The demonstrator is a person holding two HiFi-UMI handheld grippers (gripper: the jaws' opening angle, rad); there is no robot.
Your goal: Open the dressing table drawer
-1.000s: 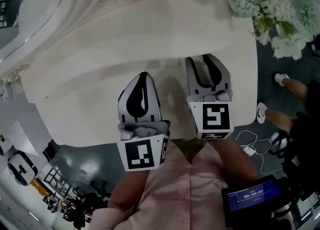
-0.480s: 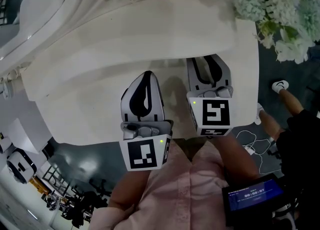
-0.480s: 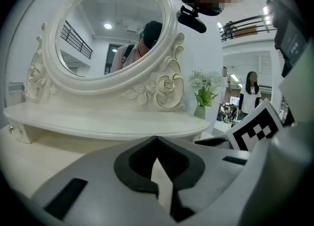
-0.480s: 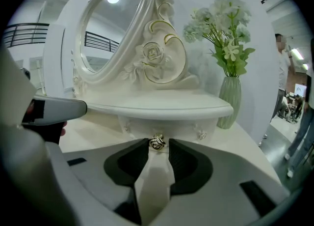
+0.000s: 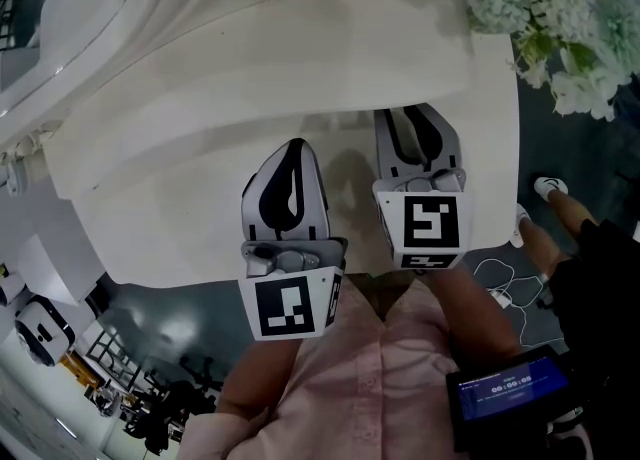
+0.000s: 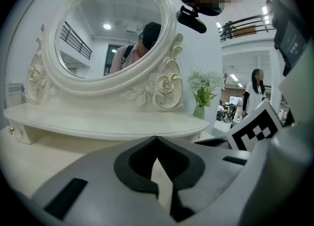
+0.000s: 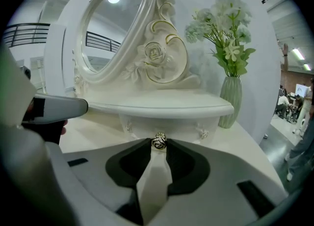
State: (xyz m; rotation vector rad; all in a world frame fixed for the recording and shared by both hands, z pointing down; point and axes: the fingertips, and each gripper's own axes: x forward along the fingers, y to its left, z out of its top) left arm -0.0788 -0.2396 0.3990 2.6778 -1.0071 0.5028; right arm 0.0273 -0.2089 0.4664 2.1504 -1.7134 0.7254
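The right gripper [image 5: 413, 116] reaches to the back of the white table [image 5: 180, 218]. Its jaws have just been closing and now pinch the little round shiny knob [image 7: 158, 141] of the drawer [image 7: 169, 124]. The drawer sits under the curved shelf, near the right edge. A ribbed green vase [image 7: 230, 99] stands beside it. The left gripper [image 6: 156, 139] hangs over the smooth table top, its jaws together and holding nothing.

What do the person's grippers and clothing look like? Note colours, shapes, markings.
The left gripper and right gripper have light grey tapered tongs with black linings, each bearing a white cube with black square markers. The shirt is pale pink. The right tongs have just been closing, a drawer knob between them.
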